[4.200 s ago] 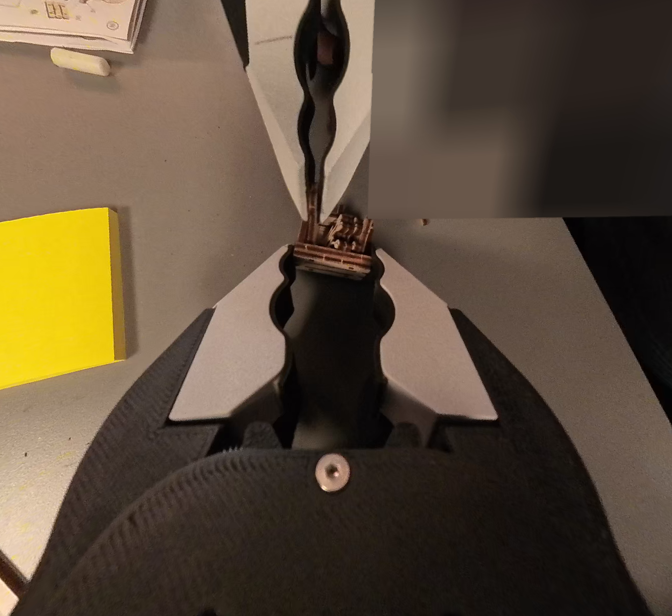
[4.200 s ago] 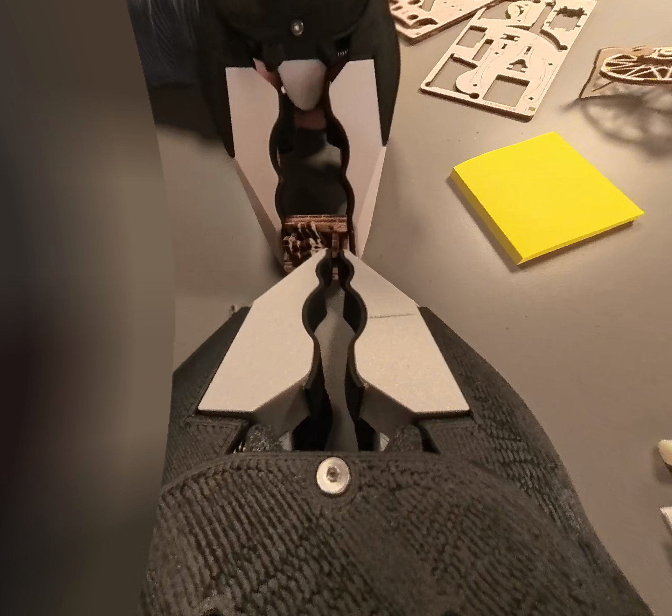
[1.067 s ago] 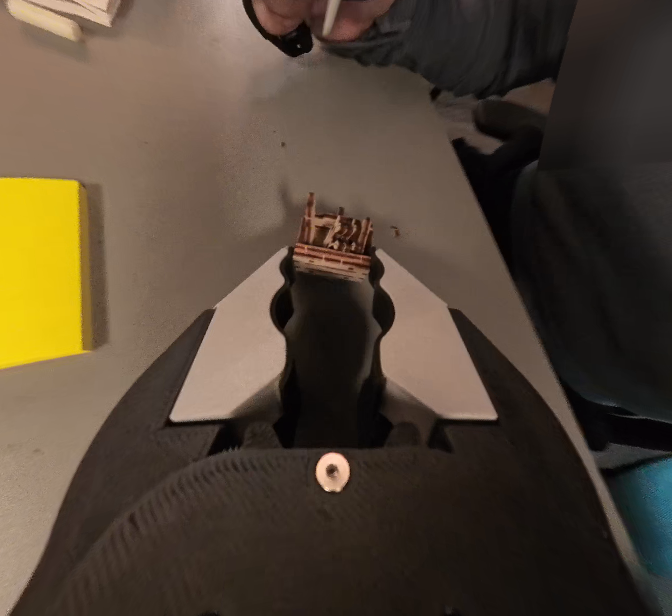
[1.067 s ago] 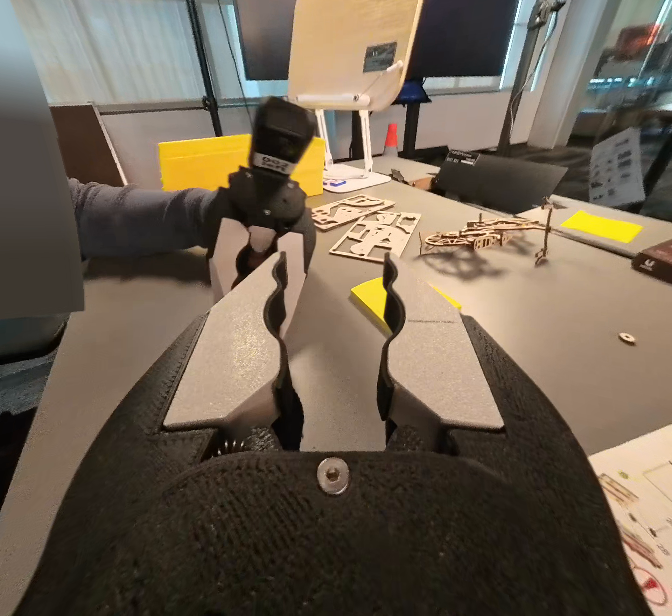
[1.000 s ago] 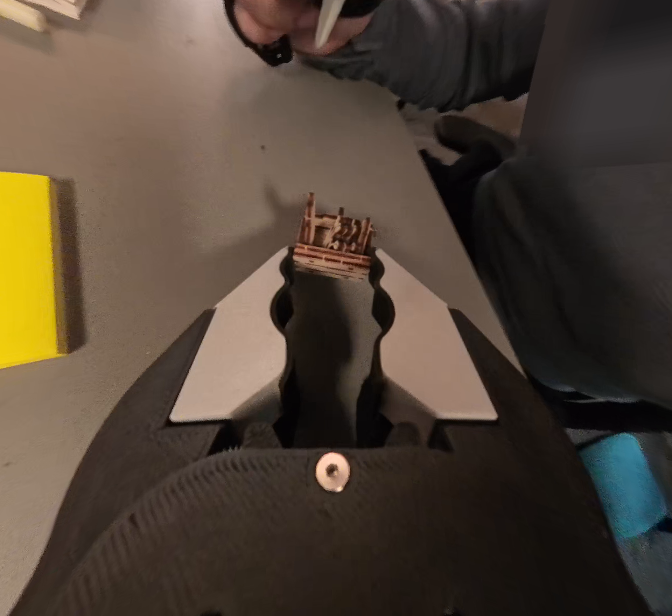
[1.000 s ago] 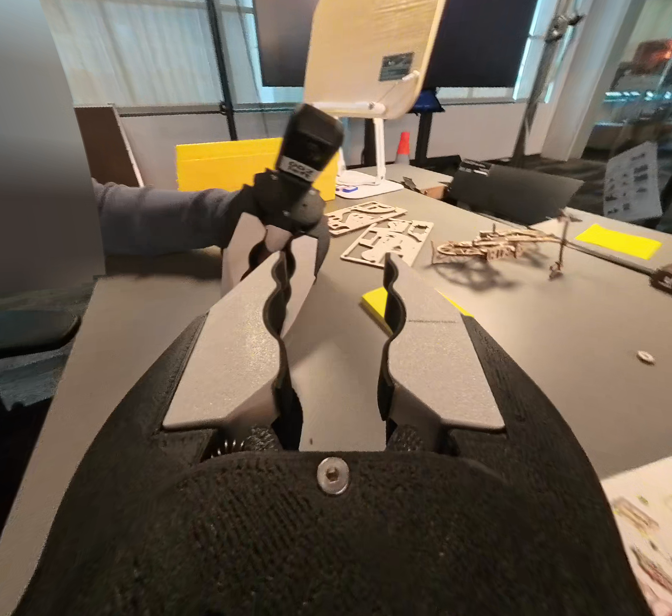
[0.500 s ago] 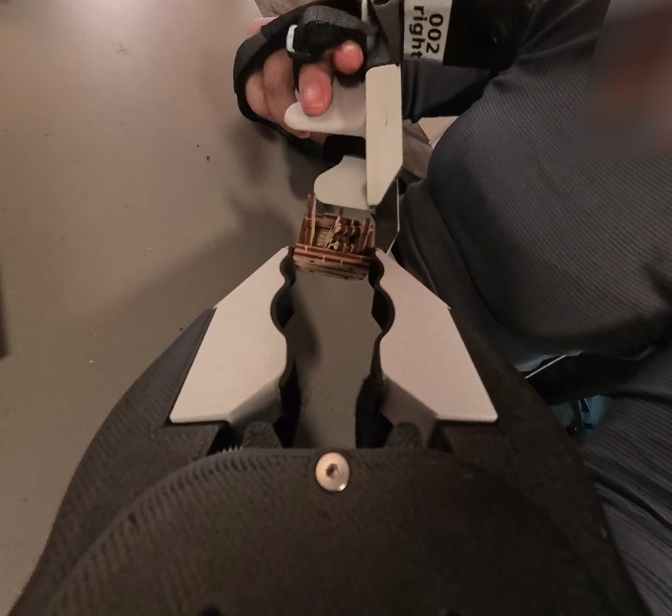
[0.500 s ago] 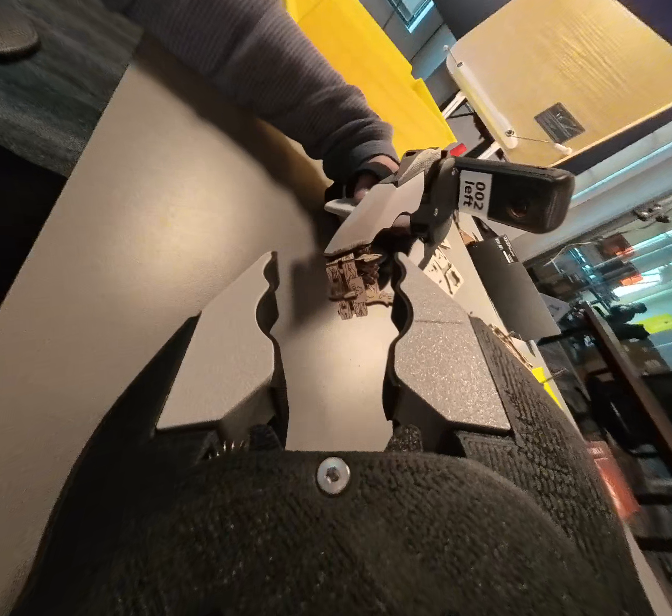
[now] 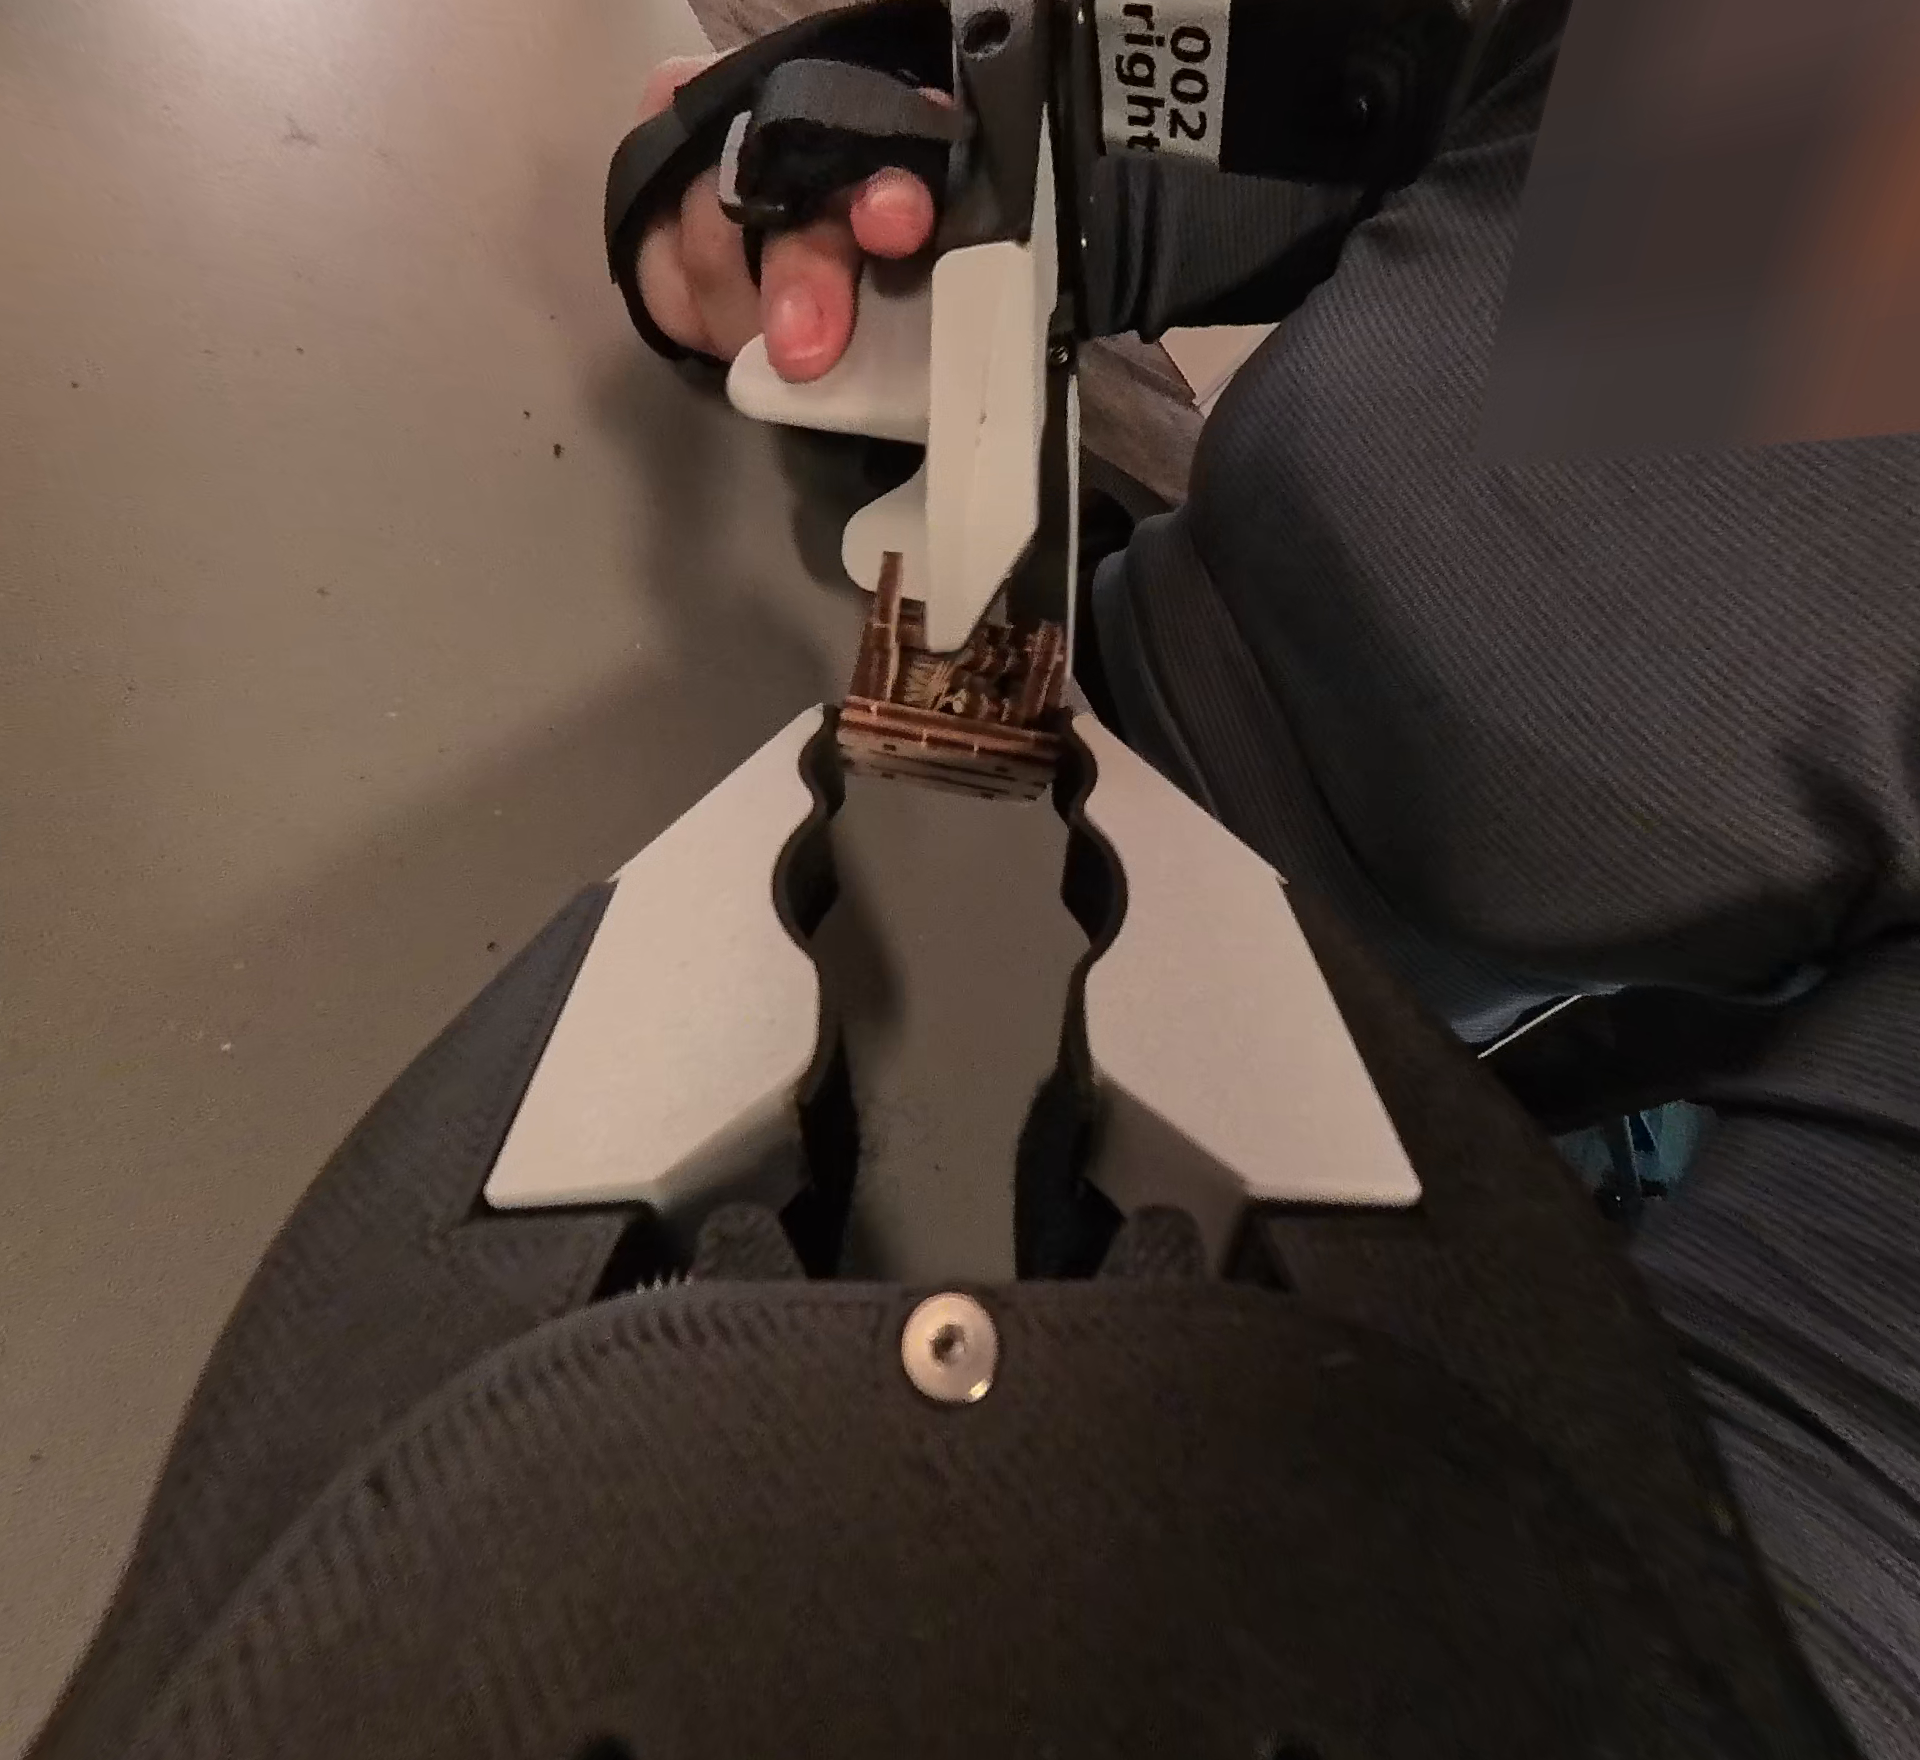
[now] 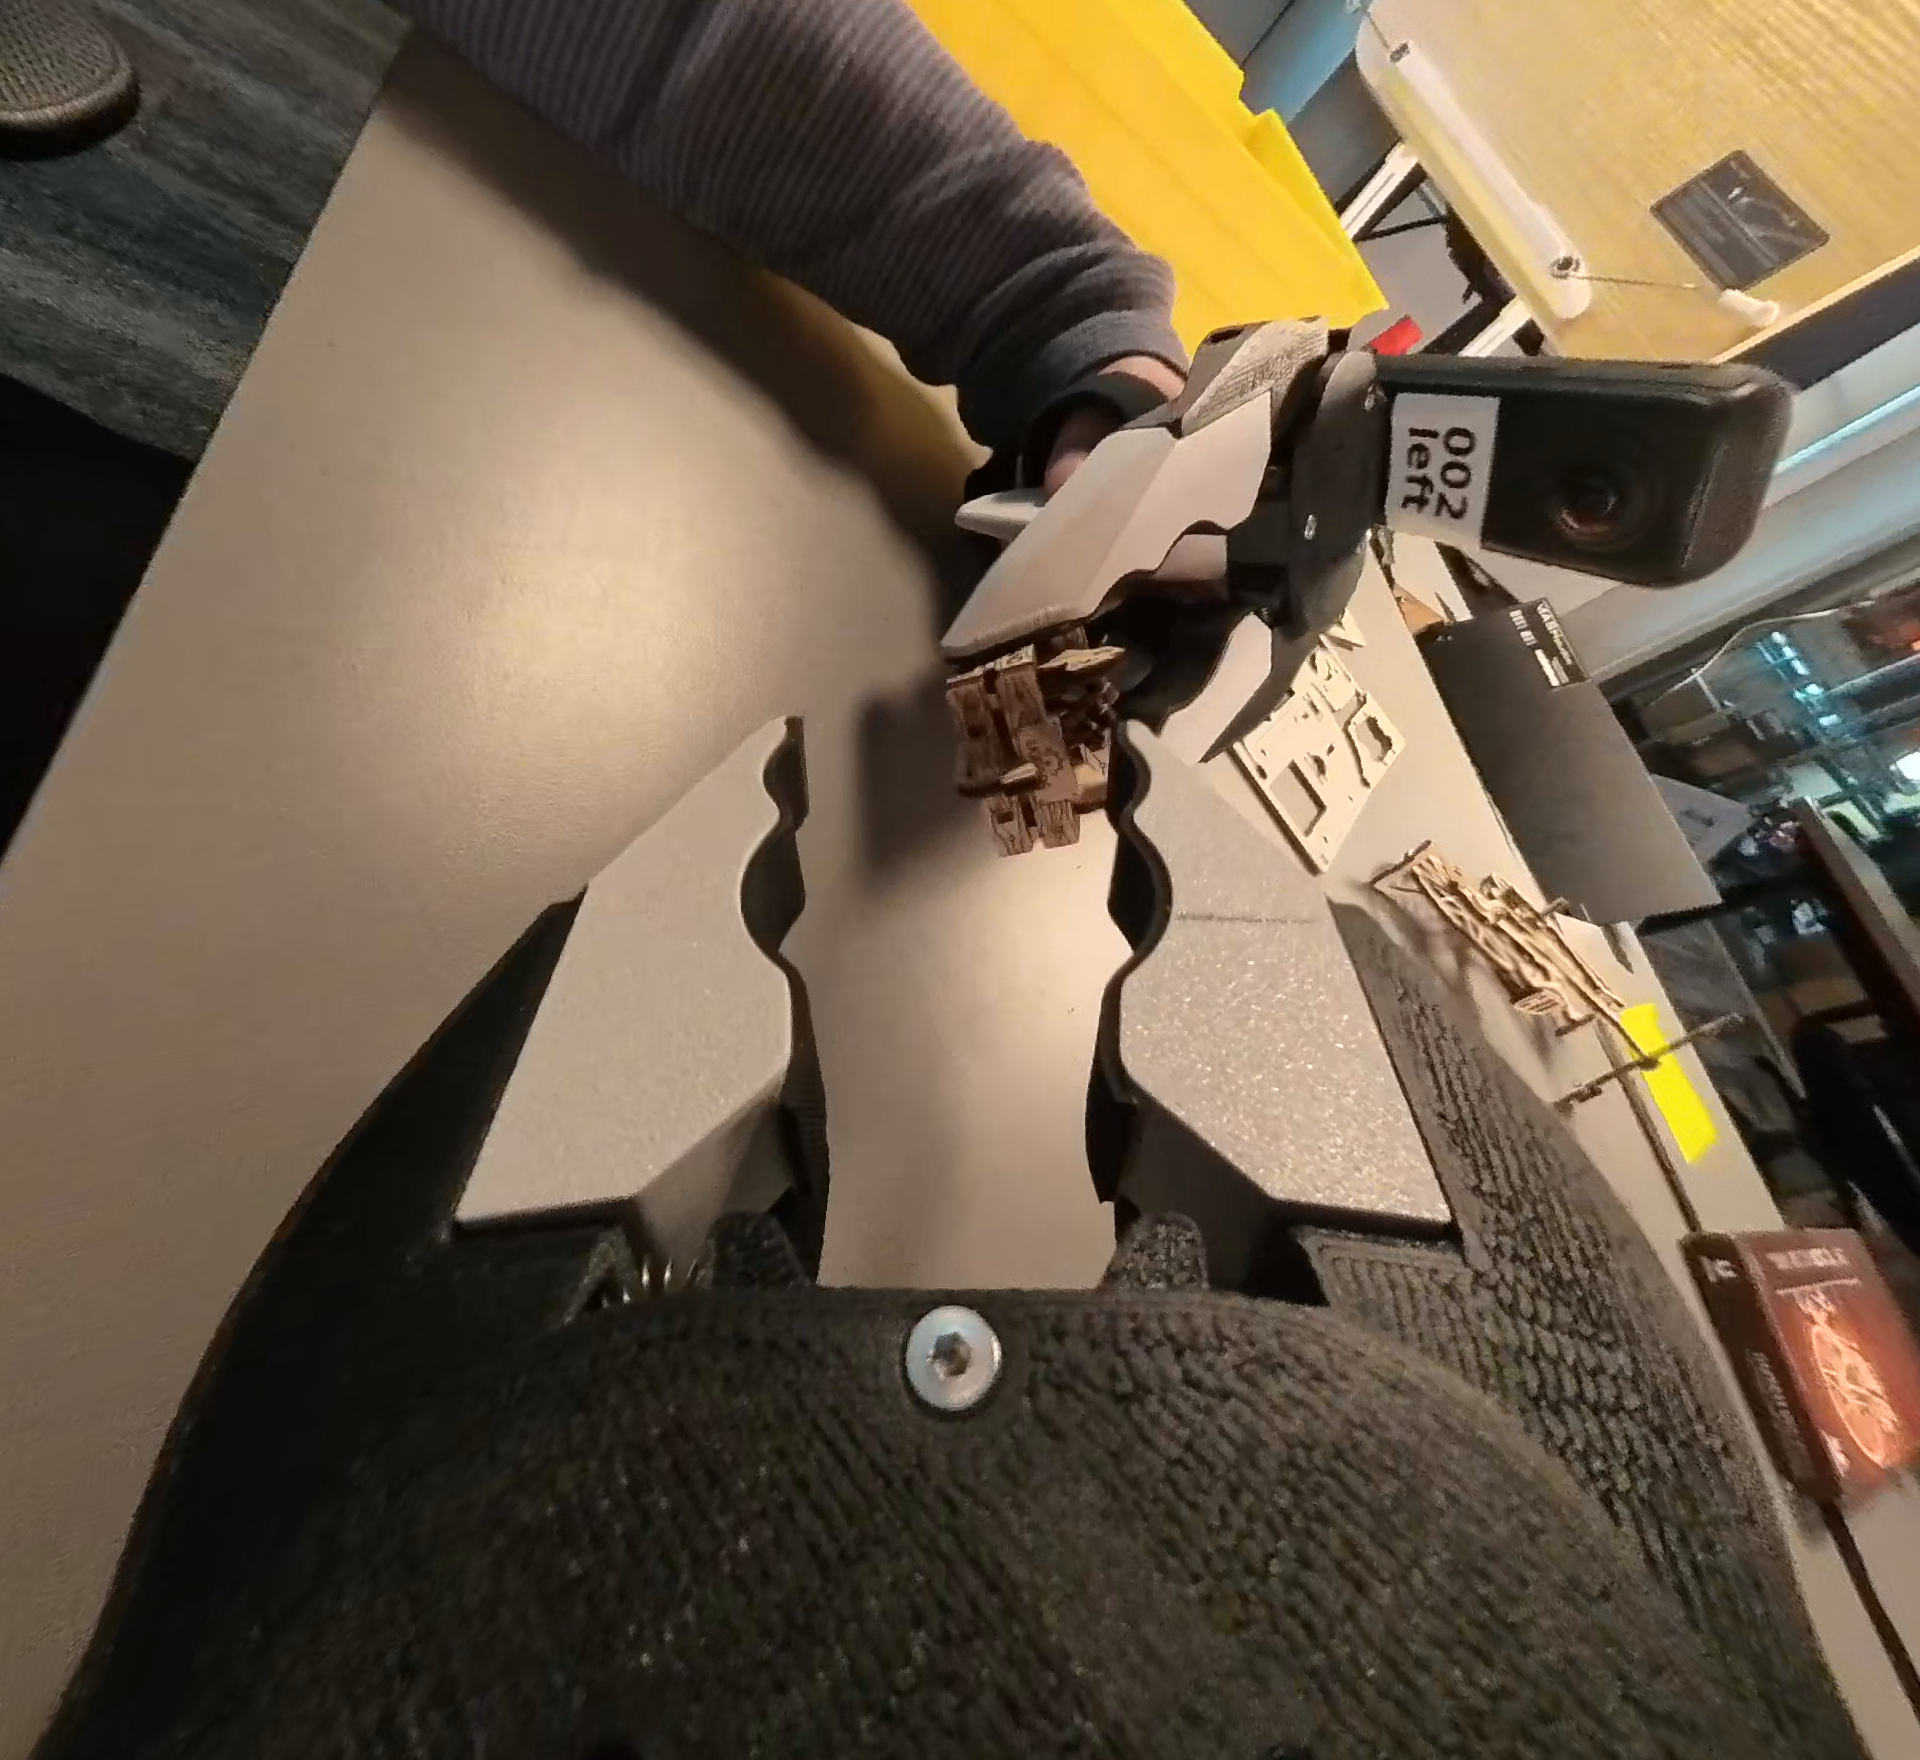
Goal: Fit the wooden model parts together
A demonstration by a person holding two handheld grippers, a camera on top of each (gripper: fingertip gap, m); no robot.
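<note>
Left hand-held gripper [image 9: 948, 742] clamps the wooden model block [image 9: 951, 708] at its fingertips, above the grey desk [image 9: 312, 463]. Right hand-held gripper [image 10: 961, 780], jaws spread wide and empty, has closed in since 0.5 s ago; 1 fingertip [image 9: 951, 609] now touches the block's top. Each gripper's camera bears a white label with printed writing.

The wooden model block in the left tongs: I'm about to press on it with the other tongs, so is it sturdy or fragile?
Probably fragile: the wooden model block is built of thin laser-cut slats, with slim posts sticking out that could snap. It likely weighs little, since the left tongs hold it by the tips alone. The open right tongs should press gently.
</note>
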